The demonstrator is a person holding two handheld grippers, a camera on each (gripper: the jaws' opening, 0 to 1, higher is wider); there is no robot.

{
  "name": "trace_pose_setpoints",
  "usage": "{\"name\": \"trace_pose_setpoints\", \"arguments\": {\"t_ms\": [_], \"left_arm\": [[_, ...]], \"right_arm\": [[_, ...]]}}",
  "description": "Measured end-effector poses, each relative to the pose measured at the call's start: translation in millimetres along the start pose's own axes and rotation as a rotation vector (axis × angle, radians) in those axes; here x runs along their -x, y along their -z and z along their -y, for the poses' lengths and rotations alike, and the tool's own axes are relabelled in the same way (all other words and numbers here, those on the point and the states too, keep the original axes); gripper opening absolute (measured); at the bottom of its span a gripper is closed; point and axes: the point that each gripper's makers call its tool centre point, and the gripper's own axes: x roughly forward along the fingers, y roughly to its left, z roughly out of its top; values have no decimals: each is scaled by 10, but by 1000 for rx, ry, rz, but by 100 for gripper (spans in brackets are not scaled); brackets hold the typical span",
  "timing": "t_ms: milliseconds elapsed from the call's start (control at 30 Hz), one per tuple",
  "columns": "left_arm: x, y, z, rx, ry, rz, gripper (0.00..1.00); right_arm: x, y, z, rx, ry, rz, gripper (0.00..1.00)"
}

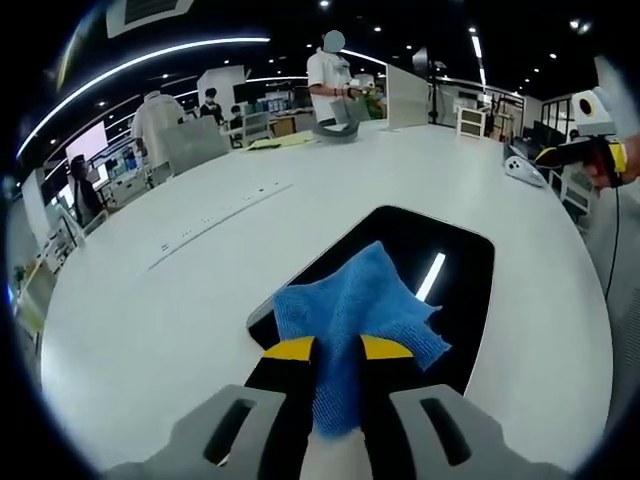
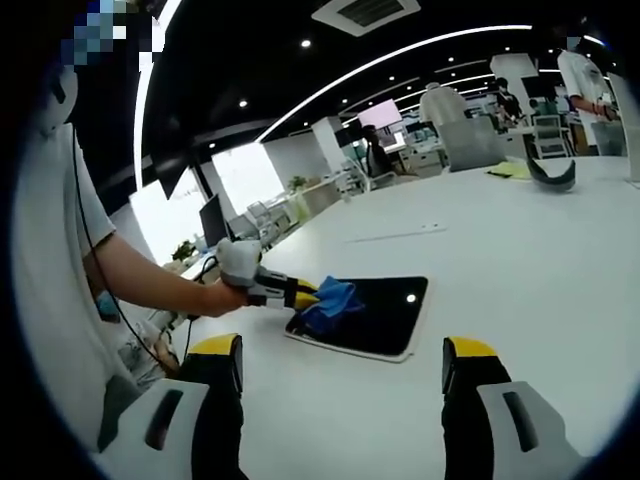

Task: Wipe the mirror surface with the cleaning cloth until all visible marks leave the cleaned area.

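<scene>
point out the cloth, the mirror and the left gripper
cloth (image 1: 350, 310), left gripper view, middle of the blue fabric
mirror (image 1: 455, 290), left gripper view, bare dark glass right of the cloth
left gripper (image 2: 305, 296), right gripper view, yellow tips at the cloth

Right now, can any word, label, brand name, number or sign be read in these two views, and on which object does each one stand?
None can be read.
Blue cloth, held by the left gripper: no label or print.
Mirror: it bears no text, just reflected ceiling lights.
White table: no lettering visible.
Right gripper: open, no marking visible on its yellow tips.
Wall screens far behind: too small and blurred to read.
</scene>
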Motion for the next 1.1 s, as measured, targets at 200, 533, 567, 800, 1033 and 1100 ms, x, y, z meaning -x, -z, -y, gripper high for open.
{"name": "trace_pose_setpoints", "arguments": {"t_ms": [200,533,567,800,1033,1100], "left_arm": [[42,36,-18,-4,-4,-4,14],[84,61,-29,-3,-10,-8,14],[86,61,-29,-5,-10,-8,14],[106,68,-25,-3,-14,-9,14],[123,82,-33,-1,-17,-8,14],[126,84,-33,4,-19,-7,14]], "right_arm": [[1,-8,-5,1,-3,0,81],[-12,-2,-3,3,-7,-5,80],[-13,-4,-1,5,-6,-6,80],[-25,-17,-12,5,-8,-5,80],[-20,-5,-3,2,-6,-7,79],[-20,-6,-8,2,-7,-6,79]]}}
